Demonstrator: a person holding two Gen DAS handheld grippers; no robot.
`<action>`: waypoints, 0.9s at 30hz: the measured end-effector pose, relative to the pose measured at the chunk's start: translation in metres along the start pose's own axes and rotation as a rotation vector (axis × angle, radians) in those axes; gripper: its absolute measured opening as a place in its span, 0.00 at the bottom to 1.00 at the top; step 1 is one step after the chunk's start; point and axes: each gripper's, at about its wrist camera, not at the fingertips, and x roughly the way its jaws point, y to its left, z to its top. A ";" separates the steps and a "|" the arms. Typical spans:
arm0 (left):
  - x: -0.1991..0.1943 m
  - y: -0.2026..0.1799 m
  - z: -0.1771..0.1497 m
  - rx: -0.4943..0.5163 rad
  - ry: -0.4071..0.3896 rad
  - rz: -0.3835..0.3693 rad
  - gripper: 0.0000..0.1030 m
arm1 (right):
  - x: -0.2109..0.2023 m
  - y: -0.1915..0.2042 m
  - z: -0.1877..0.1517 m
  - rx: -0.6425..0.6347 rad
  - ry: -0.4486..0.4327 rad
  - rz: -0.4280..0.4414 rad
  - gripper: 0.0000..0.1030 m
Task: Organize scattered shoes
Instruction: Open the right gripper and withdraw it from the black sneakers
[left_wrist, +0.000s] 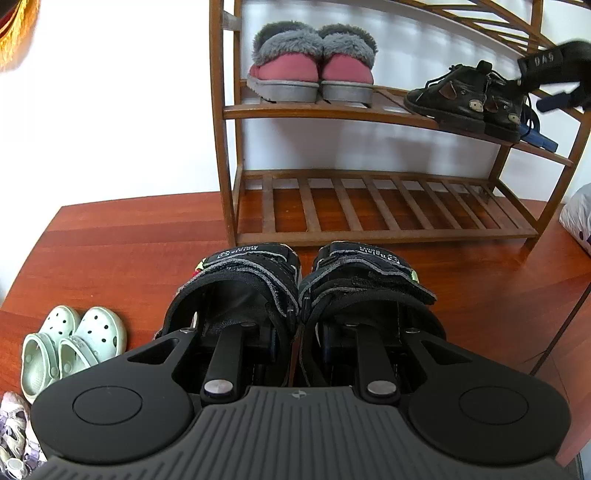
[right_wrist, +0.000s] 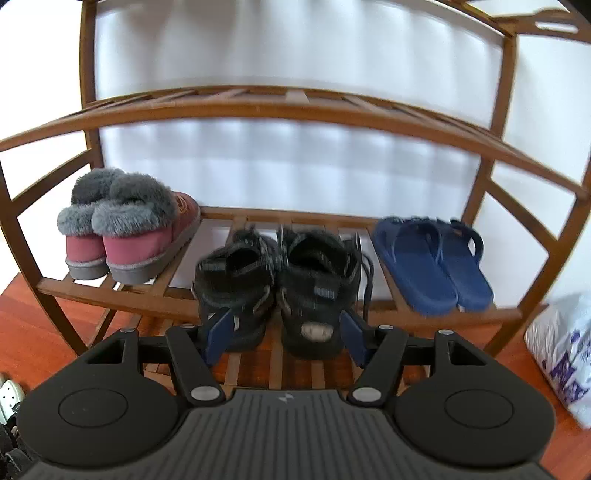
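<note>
Through the left wrist view, my left gripper (left_wrist: 300, 325) clamps a pair of black strap sandals (left_wrist: 301, 280) by their inner walls above the red-brown wooden floor (left_wrist: 110, 251), facing the brown slatted wooden shoe rack (left_wrist: 384, 206), whose bottom shelf is bare; mint-green perforated clogs (left_wrist: 70, 343) still wait on the floor. Through the right wrist view, my right gripper (right_wrist: 286, 332) stands wide and empty just behind the black lace-up shoes (right_wrist: 280, 280) on the middle shelf, between pink fur-trimmed slippers (right_wrist: 125, 232) and navy slides (right_wrist: 432, 258).

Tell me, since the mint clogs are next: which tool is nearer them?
Left. The left tool, shut on the black strap shoes, sits beside the mint clogs on the floor. The right tool is open at the rack's black laced shoes.
</note>
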 end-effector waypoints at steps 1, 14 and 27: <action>0.000 0.000 0.001 0.001 -0.001 0.001 0.23 | 0.002 0.000 -0.006 0.013 -0.010 -0.005 0.68; 0.000 -0.003 0.008 -0.009 0.009 0.041 0.23 | 0.035 0.010 -0.028 0.061 -0.051 -0.008 0.72; 0.003 -0.004 0.012 -0.029 0.023 0.087 0.23 | 0.055 0.006 -0.023 0.088 -0.068 0.016 0.78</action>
